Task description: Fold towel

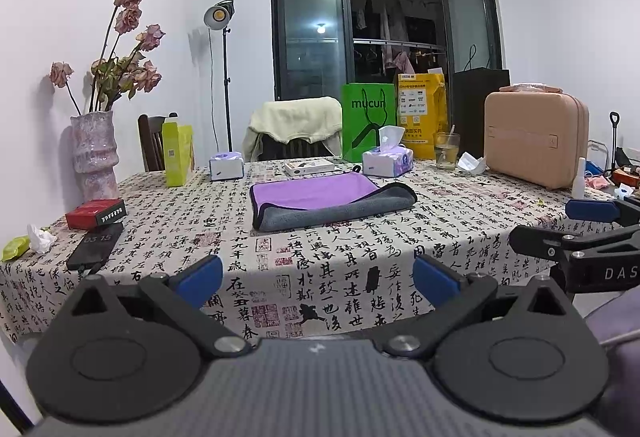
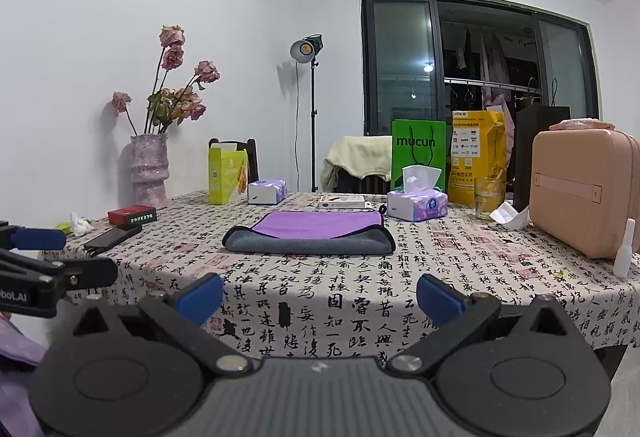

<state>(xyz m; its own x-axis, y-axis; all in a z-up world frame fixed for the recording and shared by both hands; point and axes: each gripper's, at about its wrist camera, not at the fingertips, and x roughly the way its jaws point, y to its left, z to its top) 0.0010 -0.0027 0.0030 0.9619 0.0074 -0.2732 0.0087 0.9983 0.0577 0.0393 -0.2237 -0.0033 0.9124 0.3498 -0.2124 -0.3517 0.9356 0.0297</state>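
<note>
A towel (image 1: 332,199), purple on one face and grey on the other, lies folded over on the table (image 1: 320,269), its grey near part laid up over the purple. It also shows in the right wrist view (image 2: 310,235). My left gripper (image 1: 318,275) is open and empty, held back at the table's near edge, well short of the towel. My right gripper (image 2: 320,297) is open and empty, also near the front edge. Each gripper shows in the other's view, the right gripper (image 1: 560,227) at right, the left gripper (image 2: 76,253) at left.
A vase of dried roses (image 1: 96,153), a red box (image 1: 96,213) and a phone (image 1: 96,245) stand at left. Tissue packs (image 1: 387,159), a green bag (image 1: 368,121), a glass (image 1: 447,150) and a pink case (image 1: 536,139) stand behind and right.
</note>
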